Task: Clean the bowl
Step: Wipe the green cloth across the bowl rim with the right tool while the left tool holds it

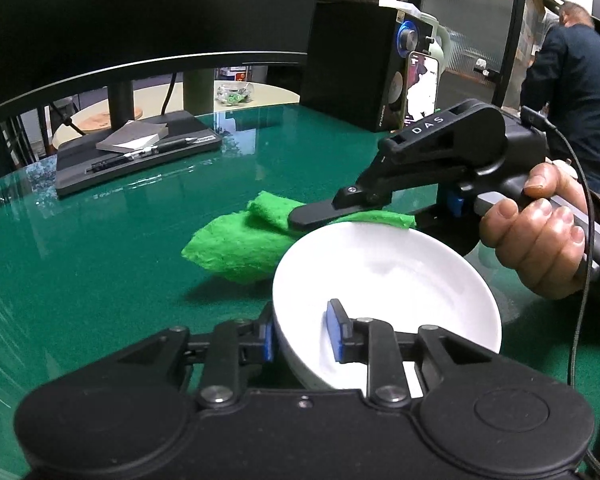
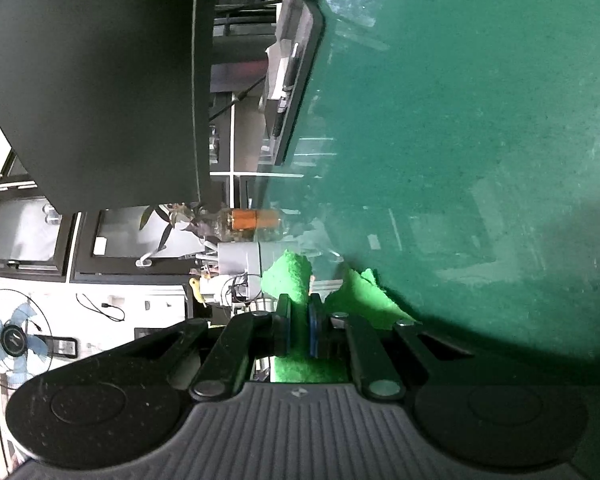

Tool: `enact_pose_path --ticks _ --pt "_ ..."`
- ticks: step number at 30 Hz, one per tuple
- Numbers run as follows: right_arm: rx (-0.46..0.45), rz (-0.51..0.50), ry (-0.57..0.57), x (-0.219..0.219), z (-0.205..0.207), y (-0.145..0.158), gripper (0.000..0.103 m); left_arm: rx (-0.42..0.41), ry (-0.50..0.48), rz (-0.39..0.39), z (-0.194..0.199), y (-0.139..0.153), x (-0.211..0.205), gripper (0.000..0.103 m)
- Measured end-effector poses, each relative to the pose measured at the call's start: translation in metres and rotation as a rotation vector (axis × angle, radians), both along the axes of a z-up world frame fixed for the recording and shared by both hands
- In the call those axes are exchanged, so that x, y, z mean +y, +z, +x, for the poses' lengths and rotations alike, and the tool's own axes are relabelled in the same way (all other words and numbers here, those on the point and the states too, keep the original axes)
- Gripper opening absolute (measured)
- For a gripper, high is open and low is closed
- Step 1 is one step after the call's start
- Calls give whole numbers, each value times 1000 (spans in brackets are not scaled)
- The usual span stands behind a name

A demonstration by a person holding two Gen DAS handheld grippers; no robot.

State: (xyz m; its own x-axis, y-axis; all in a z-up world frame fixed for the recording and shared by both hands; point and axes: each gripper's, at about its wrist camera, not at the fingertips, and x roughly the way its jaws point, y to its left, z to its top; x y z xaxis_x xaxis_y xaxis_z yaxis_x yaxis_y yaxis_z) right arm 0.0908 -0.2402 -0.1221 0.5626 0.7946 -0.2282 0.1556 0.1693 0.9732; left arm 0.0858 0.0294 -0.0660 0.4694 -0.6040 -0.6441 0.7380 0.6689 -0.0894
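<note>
Left gripper (image 1: 304, 332) clamped on the near rim of the white bowl (image 1: 388, 280); one pad inside the wall, the other outside; bowl held tilted, its open face toward the far side of the green table (image 1: 100, 240). Right gripper (image 2: 300, 328) narrow, jaws pinching the green scouring cloth (image 2: 296, 276); in the left wrist view the same cloth (image 1: 236, 248) hangs from that gripper (image 1: 312, 218) just past the bowl's far rim, loose end drooping to the left and down toward the table. A hand (image 1: 540, 232) grips the right tool's handle, right of the bowl.

Key relation: cloth lies beyond and slightly above the bowl's far edge, not yet inside; cannot tell if it touches the rim; cloth's long axis runs roughly along that far rim, crosswise to the left gripper. Right gripper is the one carrying the wiper; likely next it must come toward the left gripper, down into the bowl.
</note>
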Motion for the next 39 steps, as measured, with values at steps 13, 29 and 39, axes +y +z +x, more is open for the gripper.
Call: enact_pose_path --ticks 13,29,39 --pt "15 -10 -14 -7 -9 -2 10 -9 -17 3 1 0 -4 29" --pt "23 2 -1 -12 -13 -6 10 -8 -30 7 1 0 -7 33" --pt "10 6 9 -12 -12 -3 10 -9 -40 12 1 1 -8 36"
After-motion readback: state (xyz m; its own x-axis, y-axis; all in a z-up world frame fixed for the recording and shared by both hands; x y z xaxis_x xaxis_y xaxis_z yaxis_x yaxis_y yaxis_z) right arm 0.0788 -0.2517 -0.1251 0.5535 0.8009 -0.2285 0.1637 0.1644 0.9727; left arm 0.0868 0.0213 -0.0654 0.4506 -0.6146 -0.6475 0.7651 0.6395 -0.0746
